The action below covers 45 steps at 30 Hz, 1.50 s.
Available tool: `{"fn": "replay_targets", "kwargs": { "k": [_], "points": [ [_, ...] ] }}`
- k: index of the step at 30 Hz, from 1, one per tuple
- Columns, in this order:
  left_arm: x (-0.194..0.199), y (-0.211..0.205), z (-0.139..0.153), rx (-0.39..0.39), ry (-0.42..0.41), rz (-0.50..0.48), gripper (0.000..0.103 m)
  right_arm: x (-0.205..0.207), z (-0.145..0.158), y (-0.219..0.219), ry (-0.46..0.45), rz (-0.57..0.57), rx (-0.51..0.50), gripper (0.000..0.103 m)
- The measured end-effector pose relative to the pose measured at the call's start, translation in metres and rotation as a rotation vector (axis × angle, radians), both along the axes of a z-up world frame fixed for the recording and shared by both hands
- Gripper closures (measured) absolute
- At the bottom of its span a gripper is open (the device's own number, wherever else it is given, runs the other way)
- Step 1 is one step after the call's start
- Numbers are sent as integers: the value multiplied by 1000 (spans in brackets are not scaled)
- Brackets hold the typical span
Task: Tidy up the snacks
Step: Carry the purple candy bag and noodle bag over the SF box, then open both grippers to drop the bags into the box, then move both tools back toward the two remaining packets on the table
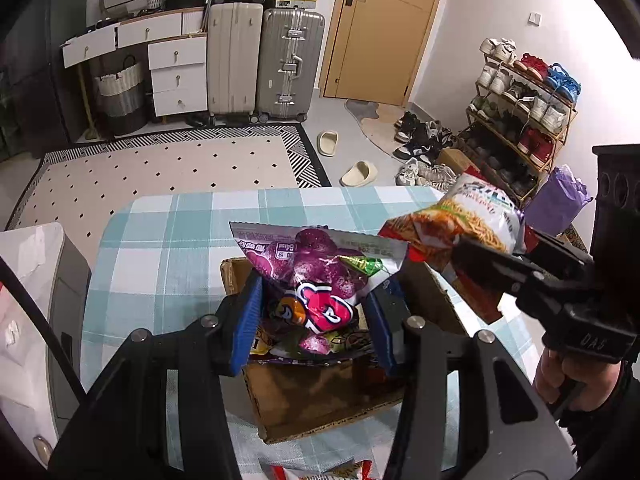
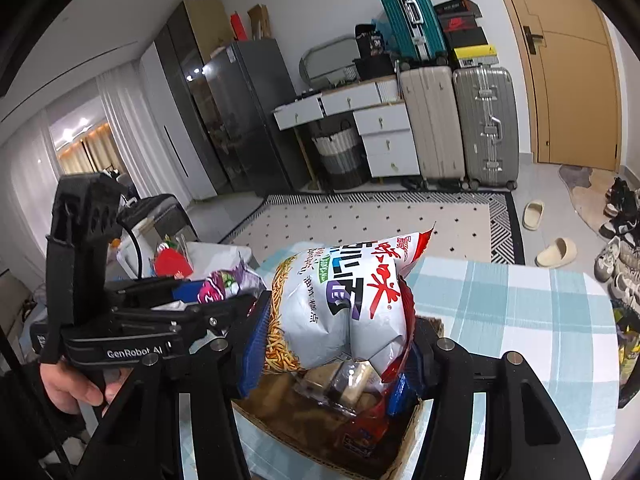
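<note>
Snacks: left claw [image 1: 316,312] clamps purple bag [image 1: 316,264]; "GenRobot AI"; right claw [image 2: 332,344] clamps noodle bag [image 2: 340,300].

Materials and finishes of the snack items.
Purple snack bag [image 1: 316,276] and noodle snack bag [image 2: 344,304]: glossy crinkled film; cardboard box [image 1: 320,404]: matt, rough; checked tablecloth [image 1: 160,240]: seemingly woven.

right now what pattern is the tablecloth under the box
A teal-and-white plaid check on the tablecloth, clearest in the left wrist view.
</note>
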<state>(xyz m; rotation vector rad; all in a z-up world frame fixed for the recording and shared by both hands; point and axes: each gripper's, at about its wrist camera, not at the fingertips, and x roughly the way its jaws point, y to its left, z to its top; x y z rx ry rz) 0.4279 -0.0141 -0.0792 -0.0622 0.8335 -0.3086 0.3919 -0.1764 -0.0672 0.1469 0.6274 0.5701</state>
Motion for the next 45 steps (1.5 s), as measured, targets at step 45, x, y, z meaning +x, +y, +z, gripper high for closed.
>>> {"fn": "replay_targets", "kwargs": {
  "k": [45],
  "points": [
    [-86, 3, 12, 50, -81, 35, 24, -103, 31, -4, -98, -19, 30, 18]
  ]
}}
